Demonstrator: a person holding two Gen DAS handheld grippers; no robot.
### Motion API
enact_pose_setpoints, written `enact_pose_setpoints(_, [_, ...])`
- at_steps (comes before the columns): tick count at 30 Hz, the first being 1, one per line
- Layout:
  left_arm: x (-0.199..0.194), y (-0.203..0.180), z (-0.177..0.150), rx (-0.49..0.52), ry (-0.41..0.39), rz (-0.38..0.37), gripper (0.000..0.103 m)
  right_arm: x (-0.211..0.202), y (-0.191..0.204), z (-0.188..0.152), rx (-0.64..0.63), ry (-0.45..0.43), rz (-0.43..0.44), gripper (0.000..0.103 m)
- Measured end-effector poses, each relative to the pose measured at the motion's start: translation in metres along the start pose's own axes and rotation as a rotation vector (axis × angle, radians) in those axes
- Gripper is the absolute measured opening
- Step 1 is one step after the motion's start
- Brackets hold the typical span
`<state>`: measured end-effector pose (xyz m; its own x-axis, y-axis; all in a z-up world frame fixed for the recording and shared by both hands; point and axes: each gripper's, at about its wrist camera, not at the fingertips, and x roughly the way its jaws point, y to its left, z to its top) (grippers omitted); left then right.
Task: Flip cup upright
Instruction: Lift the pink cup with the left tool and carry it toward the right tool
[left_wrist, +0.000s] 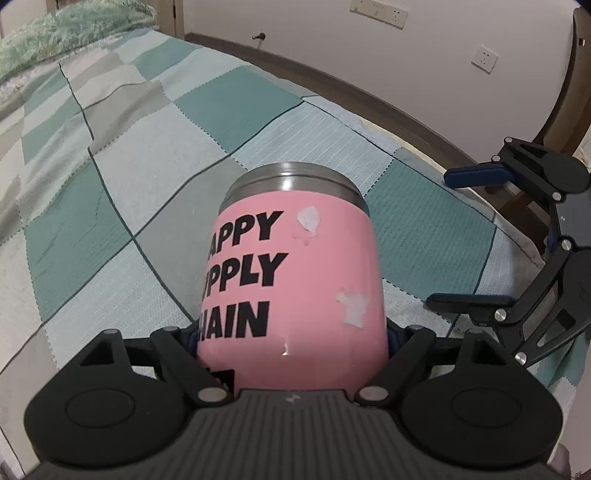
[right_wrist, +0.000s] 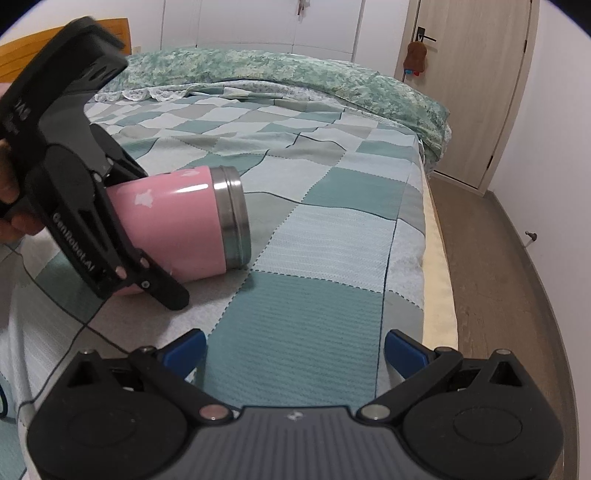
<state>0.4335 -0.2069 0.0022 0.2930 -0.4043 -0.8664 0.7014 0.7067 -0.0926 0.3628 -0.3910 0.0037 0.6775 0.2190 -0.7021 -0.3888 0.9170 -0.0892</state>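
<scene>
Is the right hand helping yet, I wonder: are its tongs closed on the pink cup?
No. The right tongs are open over the blanket, apart from the pink cup.

Item count: one pink cup (left_wrist: 291, 280), positioned between the fingers of the left gripper (right_wrist: 147, 229). Two grippers total; the second, the right gripper (right_wrist: 295, 354), is beside the first. Two wall sockets (left_wrist: 484, 59) ahead of the left gripper. One door (right_wrist: 469, 92) ahead-right of the right gripper.
</scene>
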Motion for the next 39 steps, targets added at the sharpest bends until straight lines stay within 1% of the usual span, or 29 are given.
enact_pose_setpoints(4, [-0.007,-0.004,-0.003,-0.03,-0.01,0.008,0.084,-0.009,0.001,-0.002,-0.002,-0.014,0.009,0.103])
enact_pose_setpoints(6, [-0.014,-0.012,-0.007,-0.033,-0.017,0.026,0.084,-0.017,0.003,-0.004,-0.004,-0.024,0.014,0.103])
enact_pose_setpoints(8, [-0.024,-0.022,-0.012,-0.032,-0.034,0.029,0.084,-0.027,0.004,-0.006,0.0,-0.033,0.022,0.103])
enact_pose_setpoints(11, [-0.046,-0.038,-0.024,-0.044,-0.075,0.045,0.084,-0.044,0.01,-0.009,-0.001,-0.048,0.03,0.103])
enact_pose_setpoints(18, [-0.089,-0.067,-0.06,-0.136,-0.124,0.071,0.084,-0.091,0.039,-0.019,-0.019,-0.092,0.075,0.103])
enact_pose_setpoints(23, [-0.119,-0.083,-0.095,-0.242,-0.168,0.093,0.084,-0.117,0.061,-0.027,-0.029,-0.113,0.102,0.103])
enact_pose_setpoints(28, [-0.137,-0.09,-0.134,-0.362,-0.191,0.127,0.084,-0.137,0.084,-0.035,-0.038,-0.13,0.131,0.103])
enact_pose_setpoints(30, [-0.141,-0.092,-0.148,-0.415,-0.204,0.14,0.084,-0.142,0.092,-0.038,-0.043,-0.134,0.143,0.103])
enact_pose_setpoints(33, [-0.145,-0.093,-0.168,-0.472,-0.229,0.182,0.084,-0.147,0.104,-0.043,-0.051,-0.137,0.154,0.103])
enact_pose_setpoints(39, [-0.142,-0.093,-0.205,-0.612,-0.235,0.228,0.084,-0.145,0.125,-0.057,-0.062,-0.115,0.168,0.103])
